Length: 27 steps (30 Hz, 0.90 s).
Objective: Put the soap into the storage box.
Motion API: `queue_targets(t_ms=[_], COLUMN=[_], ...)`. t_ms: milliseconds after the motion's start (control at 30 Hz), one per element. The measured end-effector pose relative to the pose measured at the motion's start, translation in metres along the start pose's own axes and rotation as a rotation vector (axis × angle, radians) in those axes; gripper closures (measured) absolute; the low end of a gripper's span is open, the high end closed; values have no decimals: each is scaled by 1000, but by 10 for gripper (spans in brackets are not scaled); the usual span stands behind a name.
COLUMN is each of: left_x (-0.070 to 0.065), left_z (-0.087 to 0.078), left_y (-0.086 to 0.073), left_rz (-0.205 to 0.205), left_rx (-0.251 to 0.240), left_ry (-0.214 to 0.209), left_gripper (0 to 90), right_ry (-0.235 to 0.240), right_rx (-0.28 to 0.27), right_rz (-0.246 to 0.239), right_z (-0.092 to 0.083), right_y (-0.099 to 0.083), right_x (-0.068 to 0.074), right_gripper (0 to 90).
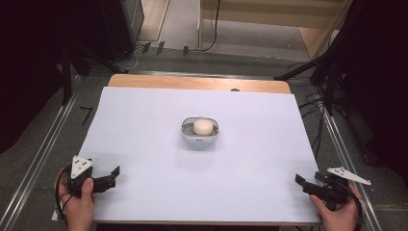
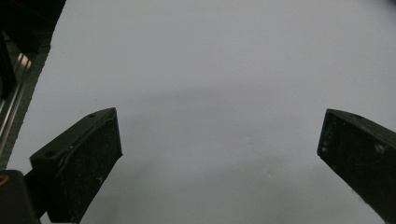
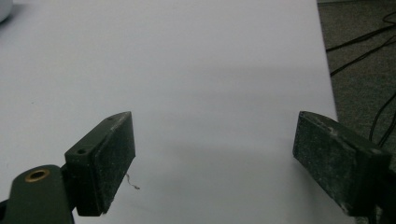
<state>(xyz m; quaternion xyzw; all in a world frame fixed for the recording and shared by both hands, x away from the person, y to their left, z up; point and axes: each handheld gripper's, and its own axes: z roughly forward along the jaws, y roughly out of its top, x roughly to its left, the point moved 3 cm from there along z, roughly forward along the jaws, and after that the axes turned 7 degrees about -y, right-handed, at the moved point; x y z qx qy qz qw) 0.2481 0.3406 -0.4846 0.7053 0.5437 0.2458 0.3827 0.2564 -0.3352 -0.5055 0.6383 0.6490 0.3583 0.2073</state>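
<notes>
From above, a bowl (image 1: 200, 130) holding a pale ball (image 1: 203, 127) sits mid-sheet (image 1: 144, 144), its long axis running across the table. The left gripper (image 1: 114, 176) and right gripper (image 1: 302, 183) rest at the near corners, well apart from it, angled inward. The gripper views show both jaws spread wide, empty, over bare sheet.

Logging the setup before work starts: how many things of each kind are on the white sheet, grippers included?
Grippers: 2, left gripper and right gripper
Small bowls: 1, bowl
Pale round lumps: 1, lump, lying in the bowl
Total: 4
</notes>
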Motion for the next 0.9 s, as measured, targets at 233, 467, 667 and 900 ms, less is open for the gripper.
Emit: queue_targets(t_ms=[233,467,667,900], left_x=[0,3,2,2], left_z=[0,-1,0,0], left_y=[0,0,0,0], left_rz=[-6,-25,-22,-22], left_rx=[-3,-5,-2,1], left_ry=[-3,-12,-11,-7], left_gripper=[4,4,4,4], right_ry=[-7,-17,-32,-57], right_rx=[-17,-50,-66,-82], right_rz=[7,37,45,9], right_z=[-9,-7,-8,-10], right_y=[-6,-11,-11,-11], right_x=[-11,-15,-16,-12], right_gripper=[136,188,140,139])
